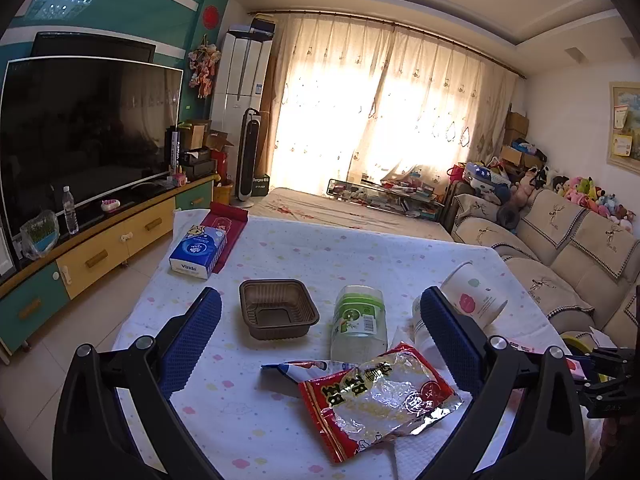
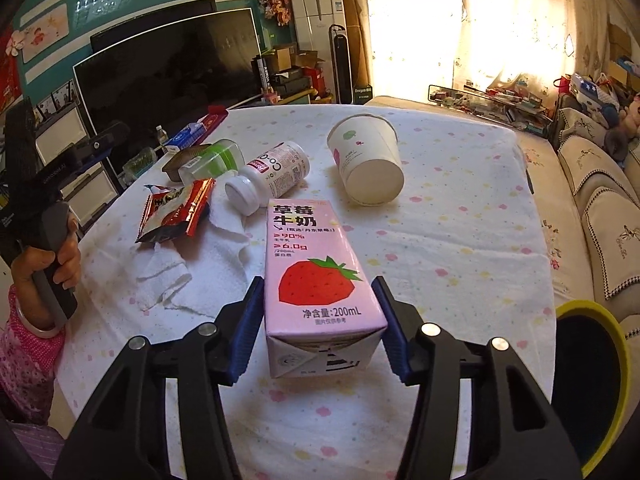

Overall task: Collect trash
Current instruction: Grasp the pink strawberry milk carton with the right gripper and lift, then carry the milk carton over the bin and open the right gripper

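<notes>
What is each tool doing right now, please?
Left tool: open, holding nothing.
Right tool: around the milk carton; whether it grips cannot be told.

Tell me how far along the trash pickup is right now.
Early. Nothing looks binned yet. In hand: the right gripper brackets the strawberry milk carton, though I can't tell whether it is clamped. The left gripper is open above the table. Left to collect: red snack wrapper, green-labelled jar, brown tray, paper cup, white bottle, crumpled tissue. A yellow-rimmed bin stands alongside.
</notes>
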`<move>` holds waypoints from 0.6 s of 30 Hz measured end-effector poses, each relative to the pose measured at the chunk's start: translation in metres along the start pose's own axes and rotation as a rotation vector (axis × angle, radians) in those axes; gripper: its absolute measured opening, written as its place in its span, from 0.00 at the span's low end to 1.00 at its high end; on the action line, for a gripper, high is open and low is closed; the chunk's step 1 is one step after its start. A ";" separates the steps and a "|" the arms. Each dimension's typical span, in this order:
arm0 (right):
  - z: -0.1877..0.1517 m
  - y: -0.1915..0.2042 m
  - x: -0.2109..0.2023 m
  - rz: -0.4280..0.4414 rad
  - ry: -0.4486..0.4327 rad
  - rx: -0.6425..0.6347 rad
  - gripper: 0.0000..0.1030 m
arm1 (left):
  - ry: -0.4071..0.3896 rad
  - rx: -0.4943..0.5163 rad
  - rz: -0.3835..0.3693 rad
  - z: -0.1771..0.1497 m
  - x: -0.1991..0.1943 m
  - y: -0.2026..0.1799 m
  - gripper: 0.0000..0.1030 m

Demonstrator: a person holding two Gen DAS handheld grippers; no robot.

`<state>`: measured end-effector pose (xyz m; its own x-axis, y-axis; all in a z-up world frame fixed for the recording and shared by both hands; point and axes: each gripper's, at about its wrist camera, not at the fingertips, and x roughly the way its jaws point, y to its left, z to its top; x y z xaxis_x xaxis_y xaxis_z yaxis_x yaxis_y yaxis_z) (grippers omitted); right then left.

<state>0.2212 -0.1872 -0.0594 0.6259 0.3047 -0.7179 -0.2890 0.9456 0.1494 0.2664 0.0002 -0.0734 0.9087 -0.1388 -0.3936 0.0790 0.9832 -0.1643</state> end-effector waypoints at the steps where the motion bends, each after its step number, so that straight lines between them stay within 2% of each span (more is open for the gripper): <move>1: -0.003 -0.001 -0.003 0.001 -0.004 0.011 0.45 | -0.001 0.001 0.000 0.000 0.000 0.000 0.95; 12: -0.037 -0.017 -0.053 -0.027 -0.091 0.144 0.45 | -0.004 0.005 0.009 0.000 -0.001 0.000 0.95; 14: -0.044 -0.025 -0.067 -0.058 -0.118 0.167 0.45 | -0.005 0.006 0.011 0.000 -0.001 0.000 0.95; 18: -0.060 -0.058 -0.090 -0.175 -0.155 0.255 0.45 | -0.006 0.007 0.012 0.000 -0.002 0.001 0.95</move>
<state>0.1381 -0.2765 -0.0442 0.7580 0.1309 -0.6390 0.0104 0.9771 0.2125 0.2646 0.0012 -0.0726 0.9120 -0.1268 -0.3900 0.0716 0.9856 -0.1530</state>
